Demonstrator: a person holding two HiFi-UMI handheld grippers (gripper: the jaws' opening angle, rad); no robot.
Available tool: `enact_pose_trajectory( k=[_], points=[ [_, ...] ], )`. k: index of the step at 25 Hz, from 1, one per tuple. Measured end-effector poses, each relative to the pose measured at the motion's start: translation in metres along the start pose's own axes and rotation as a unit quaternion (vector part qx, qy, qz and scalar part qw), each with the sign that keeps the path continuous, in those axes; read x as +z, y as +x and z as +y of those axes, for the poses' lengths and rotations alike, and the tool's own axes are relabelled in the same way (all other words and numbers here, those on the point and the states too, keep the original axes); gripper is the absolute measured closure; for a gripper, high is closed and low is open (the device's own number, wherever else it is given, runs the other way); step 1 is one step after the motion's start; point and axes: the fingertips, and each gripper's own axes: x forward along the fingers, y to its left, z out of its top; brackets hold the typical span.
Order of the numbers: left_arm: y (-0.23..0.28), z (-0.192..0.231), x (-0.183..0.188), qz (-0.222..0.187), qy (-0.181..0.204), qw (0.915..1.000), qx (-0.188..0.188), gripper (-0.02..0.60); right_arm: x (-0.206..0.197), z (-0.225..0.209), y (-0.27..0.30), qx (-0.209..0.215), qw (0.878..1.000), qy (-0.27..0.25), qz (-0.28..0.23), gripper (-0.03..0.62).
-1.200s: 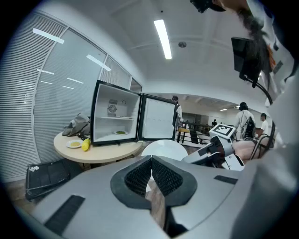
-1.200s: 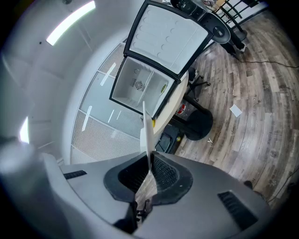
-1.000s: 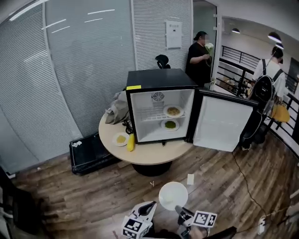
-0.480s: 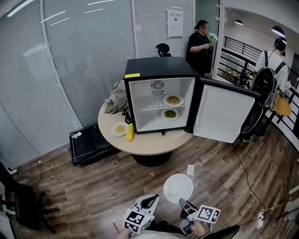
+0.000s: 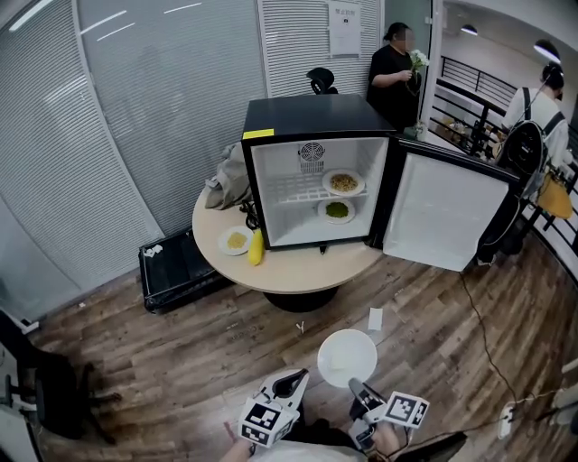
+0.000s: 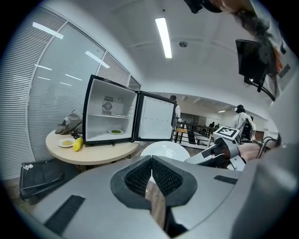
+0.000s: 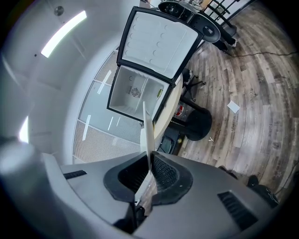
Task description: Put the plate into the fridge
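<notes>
Head view: the white plate (image 5: 348,358) sits out front over the wood floor, well apart from the fridge (image 5: 307,122). It is pinched at its near rim by the right gripper (image 5: 358,388). The left gripper (image 5: 291,383) hangs just beside it, carrying nothing. The door (image 5: 447,212) is swung wide, so the way in is clear. Two dishes (image 5: 343,182) already fill the right side inside, one on the shelf (image 5: 289,191) and one below it. My call: close in on the table (image 5: 298,275), keep the plate level, and slide it in on the bare left side, clear of those dishes. With only one edge gripped, the plate could droop or swing, so slow and steady looks wise.

Left gripper view: jaws pressed together, nothing between them. The plate floats just beyond the tips, the open fridge behind it.

Right gripper view: jaws clamped tight on the plate's rim. The plate shows edge-on, pointing at the fridge.

Writing: a sheet (image 5: 344,27) hangs on the wall, its print too small to read. A yellow sticker (image 5: 257,133) on the fridge's top edge shows no legible text. No brand can be made out.
</notes>
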Motion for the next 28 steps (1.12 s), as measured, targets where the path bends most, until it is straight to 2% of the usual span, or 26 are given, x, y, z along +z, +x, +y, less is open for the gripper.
enact_pose_trajectory(
  k=[7,12,17,28],
  points=[
    [0.013,0.037,0.003,0.006,-0.009,0.9999,0.012,0.571,0.016,-0.004,0.035,-0.040,0.999,-0.016,0.016,0.568],
    [0.024,0.074,0.011,0.005,-0.020,0.9995,0.023,0.571,0.027,0.007,0.072,-0.026,0.999,-0.014,0.027,0.568],
    [0.041,0.113,0.023,-0.002,-0.027,0.9992,0.028,0.571,0.043,0.014,0.108,-0.040,0.999,-0.014,0.034,0.568],
    [0.074,0.188,0.055,-0.018,-0.027,0.9994,0.012,0.571,0.086,0.048,0.181,-0.040,0.999,-0.032,0.014,0.568]
  ],
)
